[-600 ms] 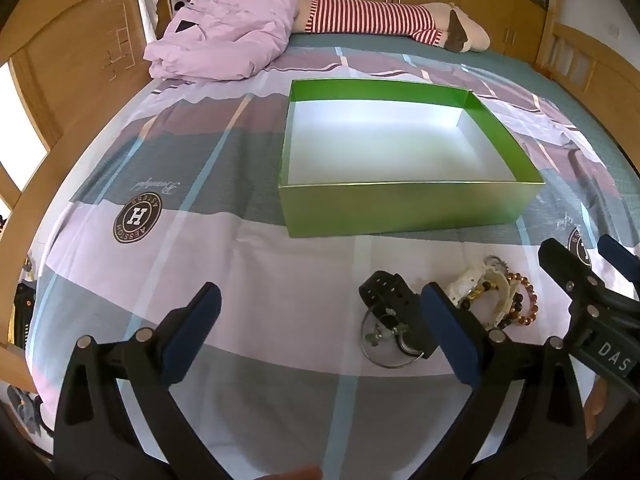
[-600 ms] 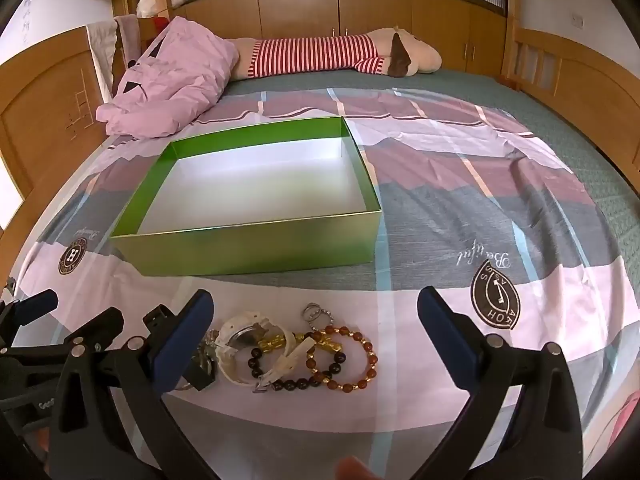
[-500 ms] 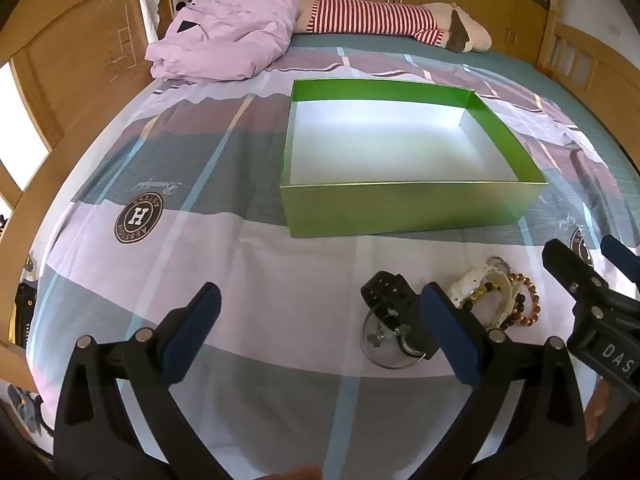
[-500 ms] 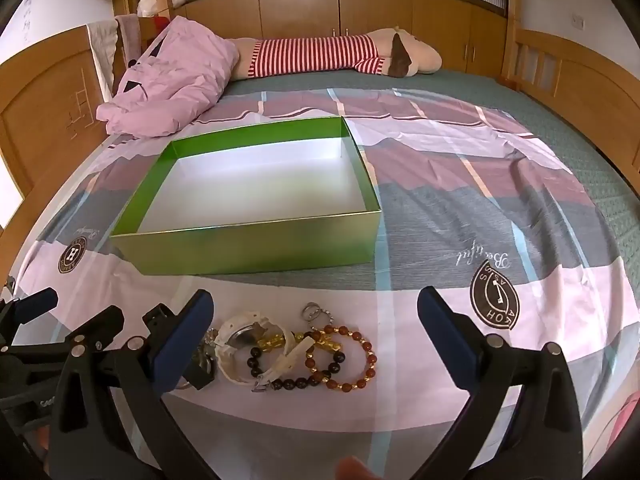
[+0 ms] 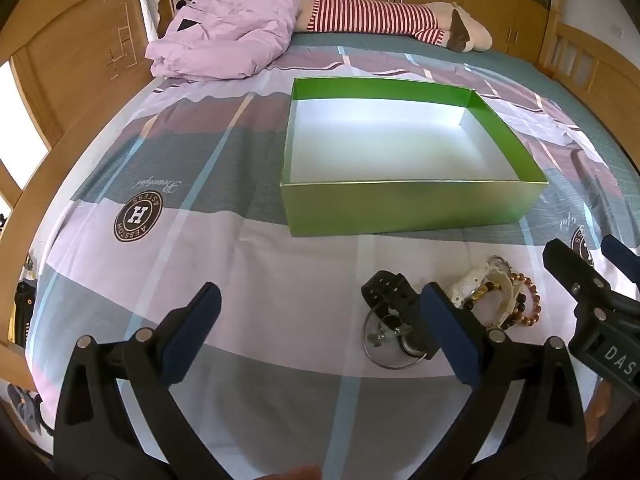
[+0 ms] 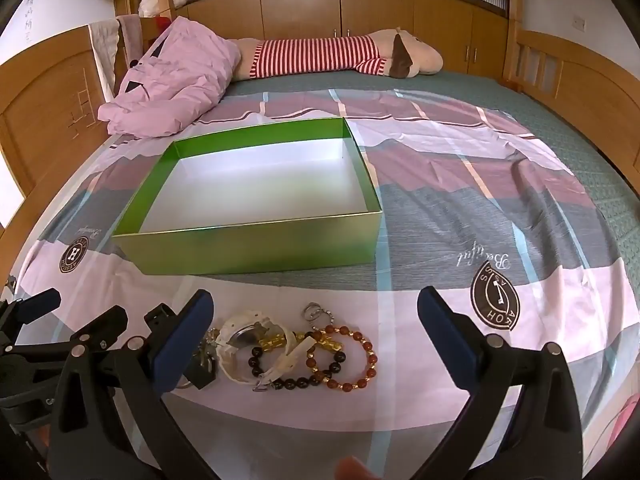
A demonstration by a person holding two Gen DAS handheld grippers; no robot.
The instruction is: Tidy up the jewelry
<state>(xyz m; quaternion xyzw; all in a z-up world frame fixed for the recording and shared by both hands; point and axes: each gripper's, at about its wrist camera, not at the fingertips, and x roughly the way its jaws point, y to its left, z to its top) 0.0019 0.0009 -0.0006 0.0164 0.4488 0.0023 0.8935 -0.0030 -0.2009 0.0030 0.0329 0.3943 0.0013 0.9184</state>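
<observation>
A heap of jewelry lies on the bedspread in front of an empty green box (image 5: 412, 208) (image 6: 256, 248). In the right wrist view I see a white watch (image 6: 244, 334), a dark bead bracelet (image 6: 296, 372) and an amber bead bracelet (image 6: 360, 354). In the left wrist view a black watch (image 5: 390, 292) and a thin metal ring (image 5: 384, 344) lie left of the white watch (image 5: 476, 284). My left gripper (image 5: 320, 320) is open, its right finger over the black watch. My right gripper (image 6: 316, 320) is open, straddling the heap from above. Both are empty.
A crumpled pink quilt (image 5: 224, 36) (image 6: 176, 80) and a striped plush toy (image 5: 384, 20) (image 6: 332, 56) lie at the bed's far end. Wooden bed rails run along both sides. The right gripper's body (image 5: 592, 312) shows in the left view.
Both grippers have drifted slightly; the box and jewelry sit a little lower in the left view. Nothing was taken hold of.
</observation>
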